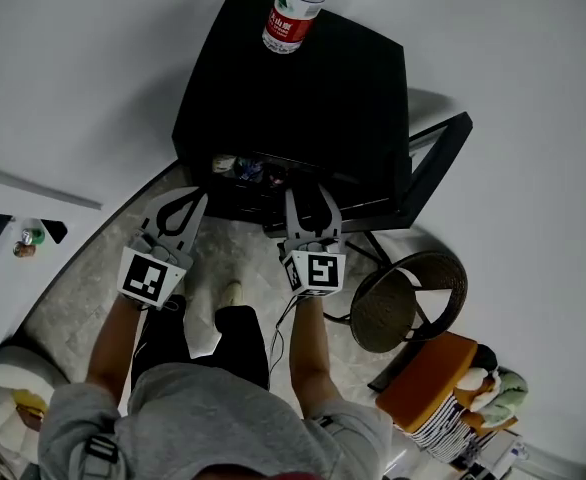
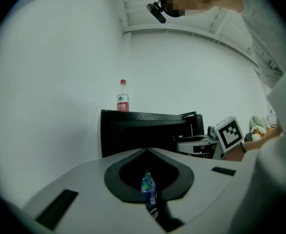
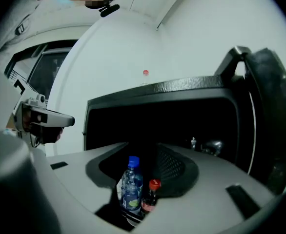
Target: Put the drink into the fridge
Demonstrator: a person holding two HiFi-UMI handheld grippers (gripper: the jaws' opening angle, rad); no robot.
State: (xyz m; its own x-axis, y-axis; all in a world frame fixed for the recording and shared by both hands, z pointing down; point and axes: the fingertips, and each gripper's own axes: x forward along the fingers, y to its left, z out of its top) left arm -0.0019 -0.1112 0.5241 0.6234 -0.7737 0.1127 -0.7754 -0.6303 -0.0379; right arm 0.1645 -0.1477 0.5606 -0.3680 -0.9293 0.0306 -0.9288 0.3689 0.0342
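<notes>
One blue-capped clear bottle (image 3: pixel 131 184) and one red-capped dark bottle (image 3: pixel 150 196) stand beyond my parted, empty right gripper (image 3: pixel 143 147); my left gripper (image 2: pixel 146 150) is closed, empty.

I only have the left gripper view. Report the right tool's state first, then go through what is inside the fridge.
Observer: The right tool has its jaws apart with nothing between them, and it faces the open fridge.
Operator: Now list the contents.
Observer: A blue-capped water bottle stands inside, with a smaller red-capped dark bottle beside it on its right.
Operator: Check the floor by the door.
Observer: A round wicker chair stands just beside the open door.
</notes>
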